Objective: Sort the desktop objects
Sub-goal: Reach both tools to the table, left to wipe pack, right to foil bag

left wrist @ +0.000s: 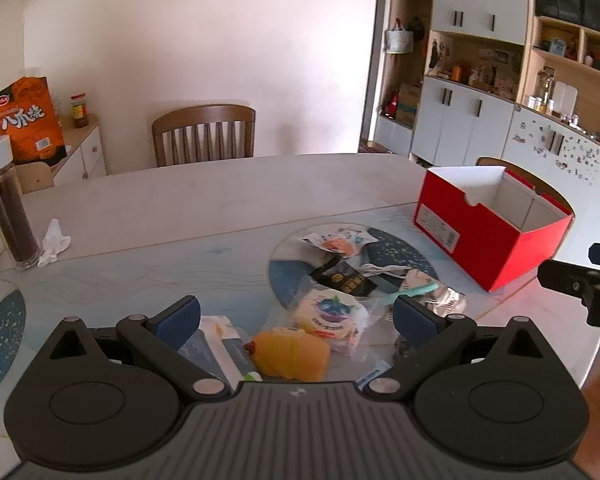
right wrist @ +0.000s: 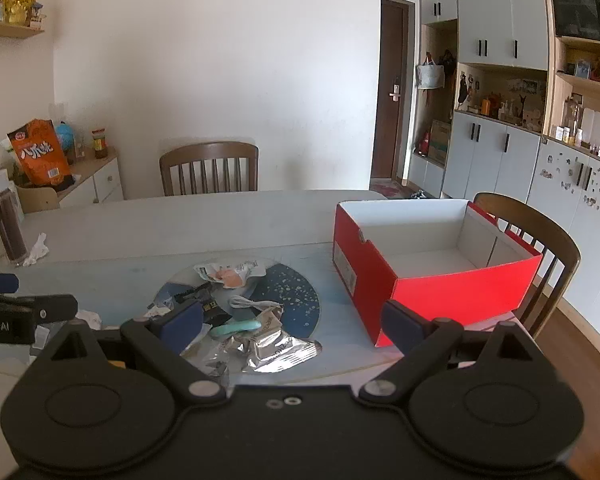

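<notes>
left wrist: open claw (left wrist: 296,316) over snacks (left wrist: 328,316)

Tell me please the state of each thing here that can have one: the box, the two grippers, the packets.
Red box: open, no lid, empty inside.
Left gripper: jaws wide open, holding nothing.
Right gripper: jaws wide open, holding nothing.
Silver foil packet: crumpled, lying on the table.
Yellow packet: lying on the table.
White cable: loose, unplugged.

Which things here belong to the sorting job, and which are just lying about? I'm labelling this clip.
Job:
open red cardboard box
yellow soft packet
round blueberry-print snack pack
crumpled silver foil wrapper
coiled white cable
black gold-print sachet

Lying about:
tall dark-filled clear jar
crumpled white tissue
orange snack bag
</notes>
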Tool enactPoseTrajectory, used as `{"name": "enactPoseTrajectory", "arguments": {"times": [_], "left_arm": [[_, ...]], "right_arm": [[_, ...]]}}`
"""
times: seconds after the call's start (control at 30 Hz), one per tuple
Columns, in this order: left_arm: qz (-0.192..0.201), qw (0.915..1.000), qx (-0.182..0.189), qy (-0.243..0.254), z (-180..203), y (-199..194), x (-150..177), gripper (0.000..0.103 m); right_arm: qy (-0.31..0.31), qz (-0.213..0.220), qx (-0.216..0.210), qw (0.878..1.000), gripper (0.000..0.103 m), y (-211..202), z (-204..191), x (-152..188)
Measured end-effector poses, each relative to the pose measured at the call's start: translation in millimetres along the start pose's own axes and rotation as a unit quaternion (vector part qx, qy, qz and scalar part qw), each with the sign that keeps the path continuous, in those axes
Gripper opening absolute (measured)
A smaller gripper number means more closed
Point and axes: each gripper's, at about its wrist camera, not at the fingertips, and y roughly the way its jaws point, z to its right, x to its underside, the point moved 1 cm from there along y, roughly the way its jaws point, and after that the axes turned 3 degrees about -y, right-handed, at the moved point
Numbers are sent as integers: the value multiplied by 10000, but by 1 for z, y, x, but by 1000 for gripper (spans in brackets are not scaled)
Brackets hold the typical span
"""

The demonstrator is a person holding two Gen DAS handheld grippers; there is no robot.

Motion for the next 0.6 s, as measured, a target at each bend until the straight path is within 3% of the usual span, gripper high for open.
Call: {"name": "enactPoseTrajectory", "arguments": {"times": [0.27,0.6], "left_arm": [[-170,9992,-306,-192,-16,16,1,103],[-558,9917,-1044,-496,-28,46,18,103]], "right_arm": [[-75,-98,-181,9998,96,24,-4,-2],[-398,-368,-705,9960,94,74,2,7]]}}
